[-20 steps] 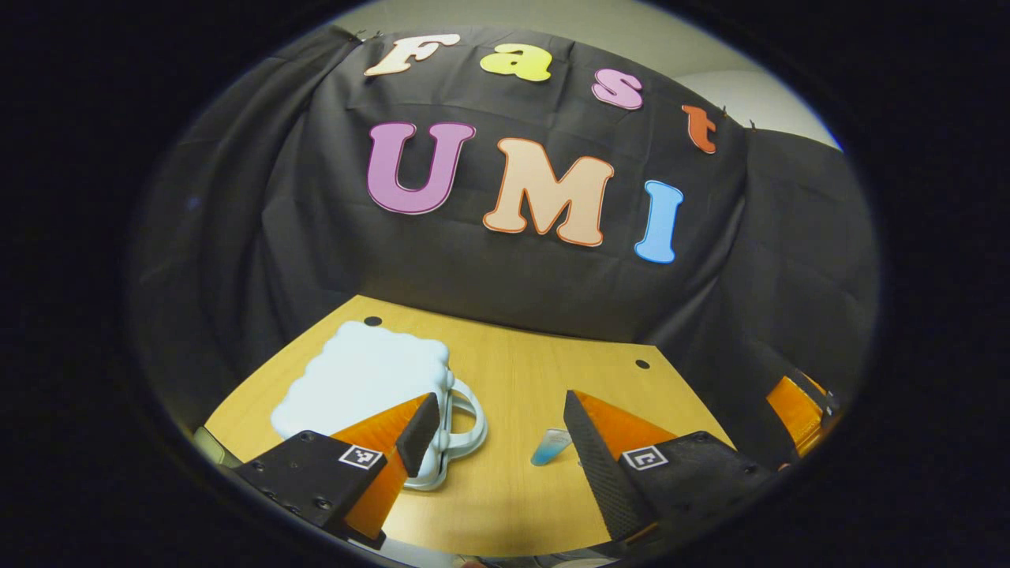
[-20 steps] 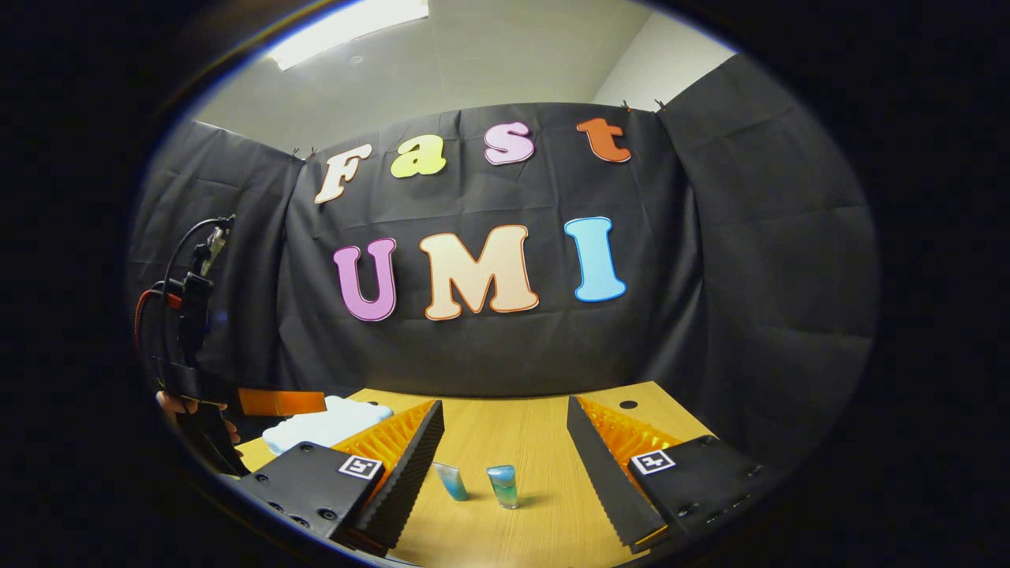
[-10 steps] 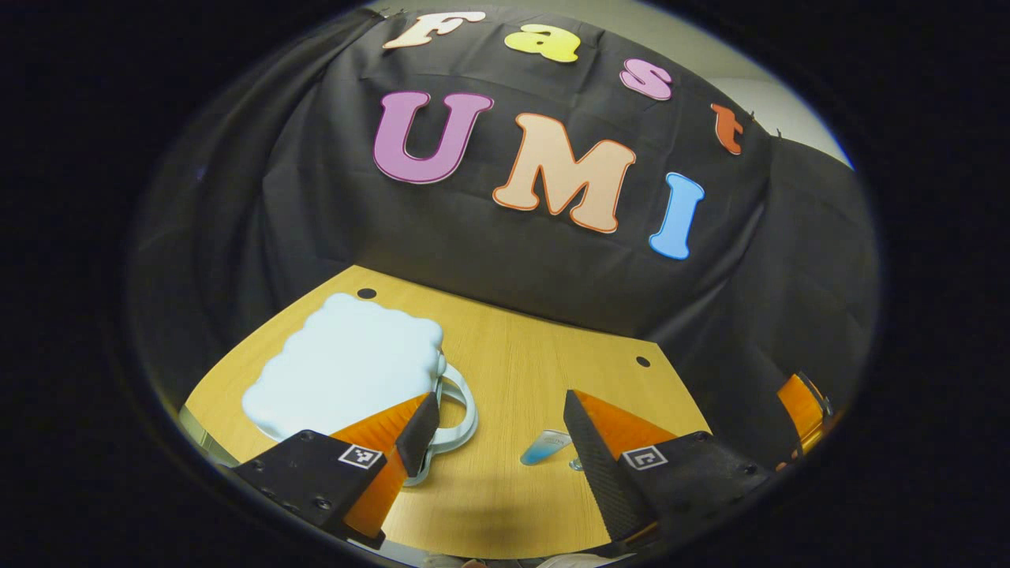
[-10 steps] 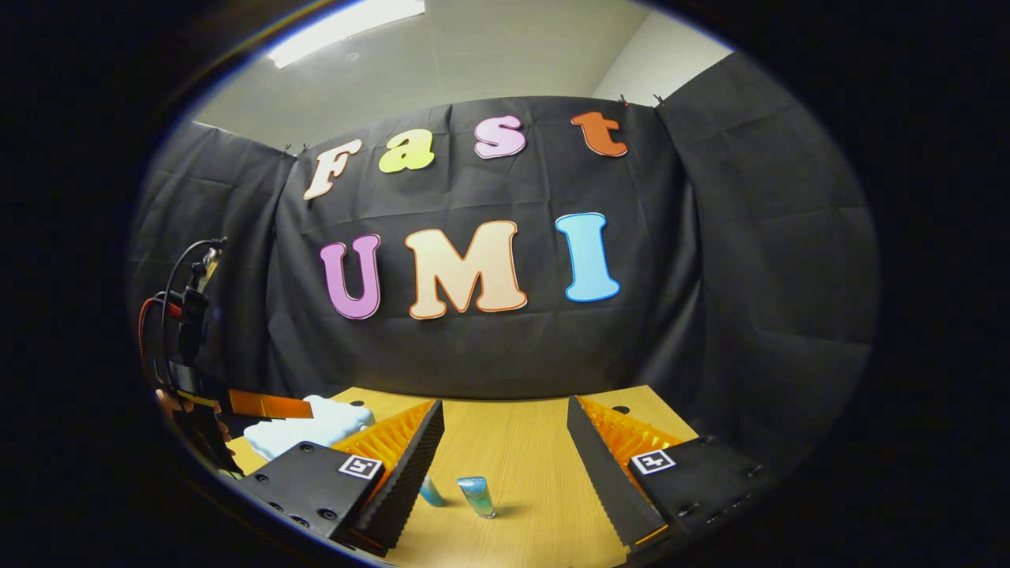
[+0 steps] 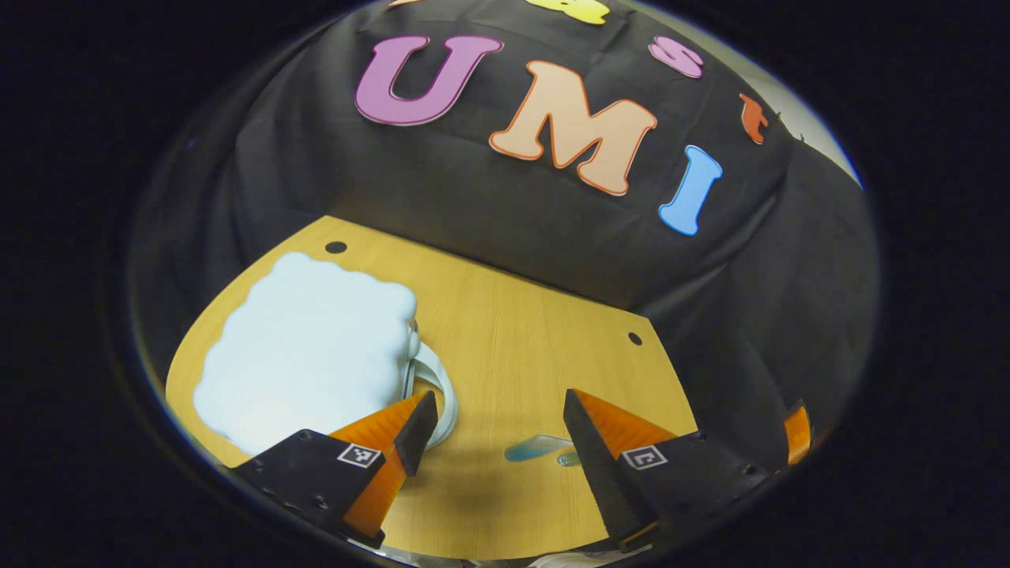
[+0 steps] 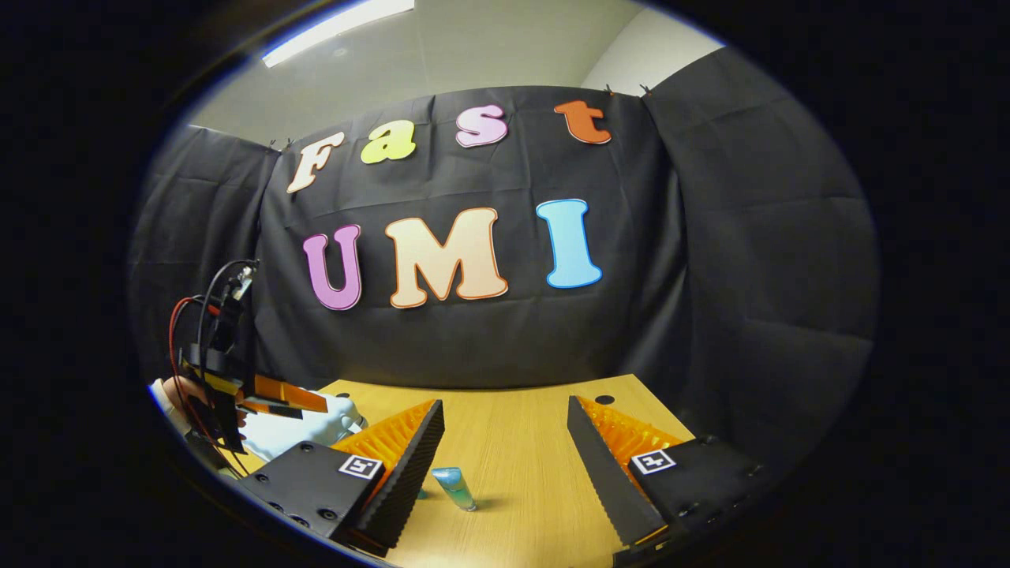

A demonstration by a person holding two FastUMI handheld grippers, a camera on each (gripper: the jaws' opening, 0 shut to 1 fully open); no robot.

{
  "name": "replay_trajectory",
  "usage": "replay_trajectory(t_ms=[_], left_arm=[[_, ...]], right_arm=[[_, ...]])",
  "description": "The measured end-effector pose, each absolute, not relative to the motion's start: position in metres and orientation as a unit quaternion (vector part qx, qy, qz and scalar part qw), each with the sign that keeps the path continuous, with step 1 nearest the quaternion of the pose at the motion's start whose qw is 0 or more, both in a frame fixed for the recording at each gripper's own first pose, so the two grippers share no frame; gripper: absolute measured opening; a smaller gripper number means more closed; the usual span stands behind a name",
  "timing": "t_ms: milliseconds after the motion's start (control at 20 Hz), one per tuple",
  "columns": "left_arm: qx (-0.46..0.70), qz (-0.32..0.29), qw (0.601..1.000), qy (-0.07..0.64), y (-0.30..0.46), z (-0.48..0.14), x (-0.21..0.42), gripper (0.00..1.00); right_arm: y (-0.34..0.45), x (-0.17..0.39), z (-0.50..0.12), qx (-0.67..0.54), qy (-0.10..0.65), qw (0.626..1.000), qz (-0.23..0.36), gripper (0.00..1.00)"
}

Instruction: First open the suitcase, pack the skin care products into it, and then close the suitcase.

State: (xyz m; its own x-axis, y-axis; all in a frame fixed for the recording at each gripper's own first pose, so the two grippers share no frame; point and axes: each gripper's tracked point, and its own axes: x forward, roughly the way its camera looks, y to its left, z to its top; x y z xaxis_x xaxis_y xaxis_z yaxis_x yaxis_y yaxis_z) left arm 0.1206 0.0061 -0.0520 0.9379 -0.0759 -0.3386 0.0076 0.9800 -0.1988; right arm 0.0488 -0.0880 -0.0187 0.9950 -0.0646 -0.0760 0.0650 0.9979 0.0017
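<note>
A pale, scallop-edged suitcase lies shut on the wooden table, its loop handle pointing right. My left gripper is open above the table, its left finger close by the handle. A blue skin care tube lies flat near its right finger, with a second small tube half hidden behind that finger. In the right gripper view my right gripper is open and holds nothing. A blue tube stands between its fingers, farther off. The left gripper hangs over the suitcase.
The wooden table has two small dark holes near its back edge. Black cloth closes in the back and sides. A hand with cables above it holds the left gripper. A finger of the right gripper shows at the far right.
The left gripper has tipped downward and drawn closer to the suitcase, which looks larger now. In the right gripper view the tubes have slid left, one going behind the left finger.
</note>
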Motion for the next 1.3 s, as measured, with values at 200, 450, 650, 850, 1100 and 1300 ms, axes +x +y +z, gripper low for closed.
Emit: replay_trajectory(t_ms=[200,450,650,850,1100,1300], left_arm=[[-0.094,-0.016,0.969,0.227,0.011,-0.065,0.142,0.95],[-0.098,0.001,0.951,0.292,0.019,-0.092,0.167,0.93],[-0.101,0.026,0.936,0.335,0.029,-0.113,0.182,0.86],[-0.107,0.048,0.922,0.370,0.027,-0.132,0.189,0.74],[-0.095,0.098,0.899,0.417,0.040,-0.156,0.193,0.65],[-0.091,0.109,0.888,0.437,0.045,-0.169,0.197,0.56]], right_arm=[[-0.099,0.041,-0.023,0.004,0.046,0.998,-0.047,0.98],[-0.113,0.032,-0.025,0.007,0.051,0.996,-0.066,0.98],[-0.125,0.027,-0.029,0.009,0.058,0.995,-0.082,0.98],[-0.136,0.028,-0.035,0.022,0.069,0.993,-0.093,0.98],[-0.147,0.030,-0.039,0.031,0.074,0.992,-0.102,0.98],[-0.157,0.031,-0.047,0.040,0.083,0.990,-0.111,0.98]])
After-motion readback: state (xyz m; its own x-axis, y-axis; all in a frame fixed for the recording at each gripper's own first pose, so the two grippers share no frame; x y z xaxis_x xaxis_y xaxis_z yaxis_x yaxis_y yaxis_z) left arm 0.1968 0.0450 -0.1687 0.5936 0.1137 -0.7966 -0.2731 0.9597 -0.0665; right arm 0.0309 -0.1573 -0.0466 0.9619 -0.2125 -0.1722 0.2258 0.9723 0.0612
